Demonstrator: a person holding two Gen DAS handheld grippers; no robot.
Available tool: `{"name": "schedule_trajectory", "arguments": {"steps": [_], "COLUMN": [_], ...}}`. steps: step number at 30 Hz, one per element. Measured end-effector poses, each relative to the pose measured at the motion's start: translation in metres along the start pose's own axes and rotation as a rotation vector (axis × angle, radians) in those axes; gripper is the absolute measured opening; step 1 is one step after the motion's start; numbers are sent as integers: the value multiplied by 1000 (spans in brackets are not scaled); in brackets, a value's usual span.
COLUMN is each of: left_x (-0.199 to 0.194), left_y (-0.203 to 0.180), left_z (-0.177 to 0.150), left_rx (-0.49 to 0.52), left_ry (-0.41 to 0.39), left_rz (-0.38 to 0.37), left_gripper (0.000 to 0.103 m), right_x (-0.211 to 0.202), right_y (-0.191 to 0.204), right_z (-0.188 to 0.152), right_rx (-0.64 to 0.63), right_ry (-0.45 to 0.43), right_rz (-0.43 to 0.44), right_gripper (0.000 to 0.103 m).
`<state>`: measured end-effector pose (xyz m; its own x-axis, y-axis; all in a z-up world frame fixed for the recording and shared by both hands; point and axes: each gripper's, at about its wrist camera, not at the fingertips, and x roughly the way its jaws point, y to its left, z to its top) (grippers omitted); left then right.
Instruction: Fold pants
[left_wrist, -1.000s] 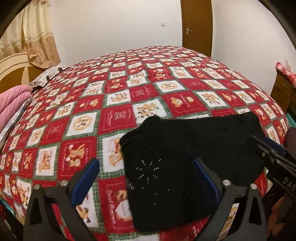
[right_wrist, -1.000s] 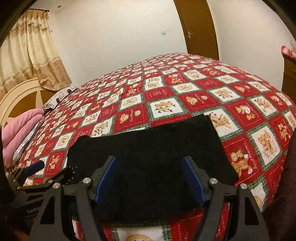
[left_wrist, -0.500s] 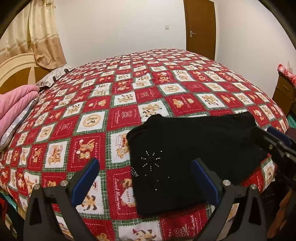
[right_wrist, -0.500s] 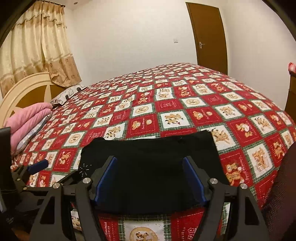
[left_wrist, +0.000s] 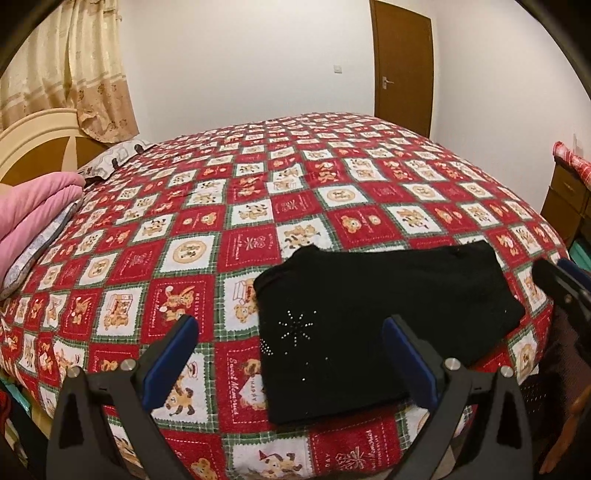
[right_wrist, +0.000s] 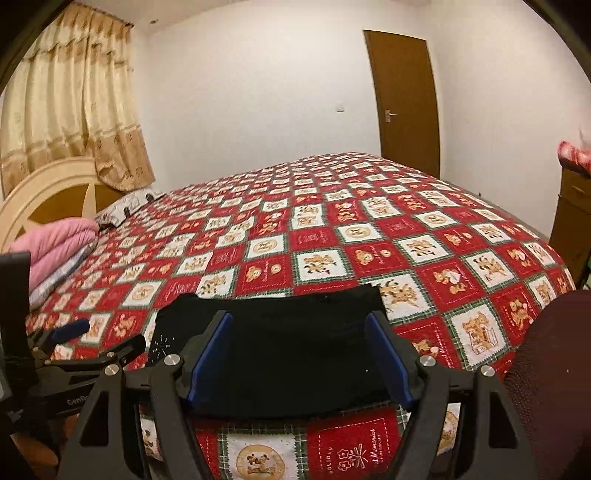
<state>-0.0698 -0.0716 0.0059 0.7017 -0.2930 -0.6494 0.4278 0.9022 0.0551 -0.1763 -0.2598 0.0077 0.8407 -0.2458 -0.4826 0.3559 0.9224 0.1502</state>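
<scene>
Black pants (left_wrist: 369, 317) with a small rhinestone star lie folded in a flat rectangle near the front edge of the bed; they also show in the right wrist view (right_wrist: 288, 354). My left gripper (left_wrist: 291, 354) is open and empty, held above the pants' left part and the quilt. My right gripper (right_wrist: 299, 354) is open and empty, held back above the pants' near edge. Each gripper shows in the other's view, the right one at the right edge (left_wrist: 561, 284) and the left one at the lower left (right_wrist: 96, 343).
The bed has a red, white and green patchwork quilt (left_wrist: 258, 192). Pink folded bedding (left_wrist: 33, 206) and a pillow lie at the left by the headboard. A wooden dresser (left_wrist: 565, 199) stands at the right. A brown door (left_wrist: 402, 66) is at the back.
Both grippers have pulled back and up from the pants, so more of the bed and room shows. The pants lie still.
</scene>
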Motion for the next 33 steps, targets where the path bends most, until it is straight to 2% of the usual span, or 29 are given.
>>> {"name": "schedule_trajectory", "arguments": {"steps": [5, 23, 33], "left_x": [-5, -16, -6], "left_y": [-1, -3, -4], "left_z": [1, -2, -6], "left_rx": [-17, -2, 1], "left_ry": [-4, -21, 5], "left_rz": [-2, 10, -12], "left_gripper": [102, 102, 102], "right_x": [-2, -4, 10], "right_y": [-9, 10, -3], "right_z": [2, -2, -7], "right_rx": [78, 33, 42], "right_ry": [8, 18, 31], "right_rz": [27, 43, 44], "right_gripper": [76, 77, 77]}}
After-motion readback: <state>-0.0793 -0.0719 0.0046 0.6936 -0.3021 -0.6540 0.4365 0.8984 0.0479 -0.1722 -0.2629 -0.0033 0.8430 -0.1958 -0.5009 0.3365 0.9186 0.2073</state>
